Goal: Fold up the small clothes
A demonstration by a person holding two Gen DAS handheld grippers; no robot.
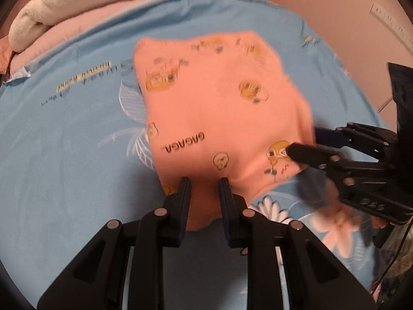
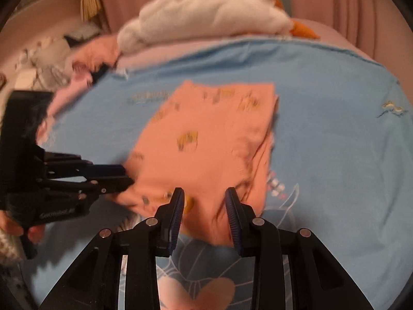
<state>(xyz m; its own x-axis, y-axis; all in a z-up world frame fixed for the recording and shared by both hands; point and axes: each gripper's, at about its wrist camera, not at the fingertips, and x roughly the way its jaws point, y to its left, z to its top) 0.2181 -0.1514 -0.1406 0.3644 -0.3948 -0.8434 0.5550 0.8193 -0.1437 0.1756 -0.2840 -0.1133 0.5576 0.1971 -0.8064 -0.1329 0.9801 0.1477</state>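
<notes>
Pink curtains (image 2: 348, 5) hang in soft vertical folds behind a bed, and the bed is covered with a light blue sheet (image 1: 64, 142), smooth cotton printed with white leaves and pink flowers. There are no containers in either view; everything lies loose on the sheet.

Beyond the far edge of the sheet rests a thick white fluffy blanket (image 2: 206, 13), bundled in a rounded heap on top of a pale pink cover (image 1: 85, 23). At the far left corner of the sheet, in the right wrist view, a blurred pile of mixed clothes (image 2: 64, 59) can be seen.

The orange garment (image 1: 219, 108) lies in the middle of the sheet. It is thin knit fabric, roughly rectangular, printed with small yellow cartoon figures and the letters "GAGAGA", with some creases along its right side.

The left gripper (image 1: 204, 190) is at the near left corner of the garment. Its black fingers with ribbed blue pads stand only a little apart, with a bunched fold of the orange fabric pinched between them. The right gripper (image 2: 205, 201) is over the near edge of the garment. Its jaws stand apart with fabric lying between them, and the pads do not press on it.
</notes>
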